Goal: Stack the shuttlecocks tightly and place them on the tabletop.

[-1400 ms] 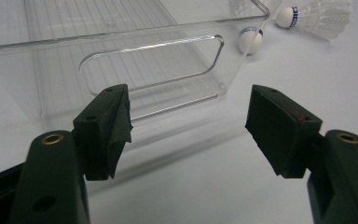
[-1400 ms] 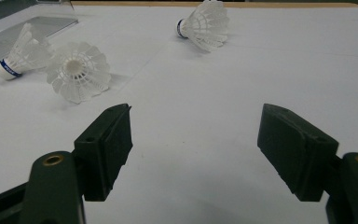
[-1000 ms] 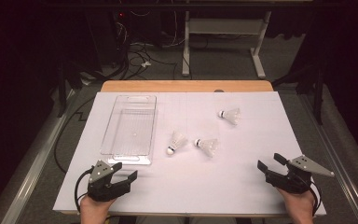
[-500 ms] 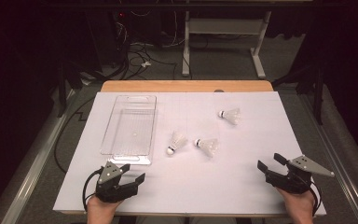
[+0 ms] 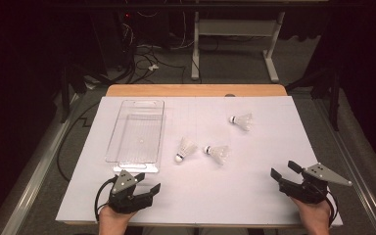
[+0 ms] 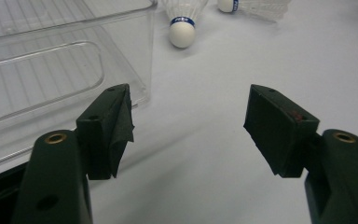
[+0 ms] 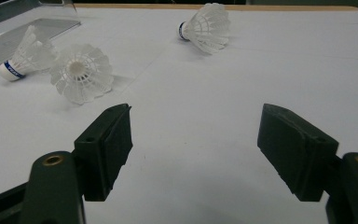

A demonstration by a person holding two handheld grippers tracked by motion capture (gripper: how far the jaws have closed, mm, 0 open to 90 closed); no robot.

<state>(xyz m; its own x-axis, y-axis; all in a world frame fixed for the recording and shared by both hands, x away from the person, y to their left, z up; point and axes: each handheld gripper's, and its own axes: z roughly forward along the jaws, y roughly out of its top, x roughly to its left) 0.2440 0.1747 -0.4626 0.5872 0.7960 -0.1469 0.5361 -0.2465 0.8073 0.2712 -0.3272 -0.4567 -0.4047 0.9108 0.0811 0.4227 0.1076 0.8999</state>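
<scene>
At the near edge of the tabletop (image 5: 254,205), a white sheet over a wooden top, the person's two hands each hold a gripper. The left gripper (image 5: 148,192) sits just in front of the near end of a clear plastic tray (image 5: 122,147), its jaws spread wide with nothing between them; in the left gripper view the tray's near corner lies just beyond the left-hand jaw. The right gripper (image 5: 284,172) rests near the right edge of the sheet, jaws likewise wide apart and empty, above bare white surface.

Farther in, around the middle of the sheet, two shuttlecocks lie on their sides near each other without touching. The left shuttlecock (image 5: 185,149) is just right of the tray, its cork tip with a blue band pointing toward the person; the left gripper view shows it straight ahead, beyond the jaws (image 6: 182,23). The middle shuttlecock (image 5: 218,152) lies to its right, cork toward the tray; the right gripper view looks into its open feather skirt (image 7: 81,73).

Farther still, toward the right, the far shuttlecock (image 5: 241,120) lies alone, well apart from the other two, cork pointing left.
</scene>
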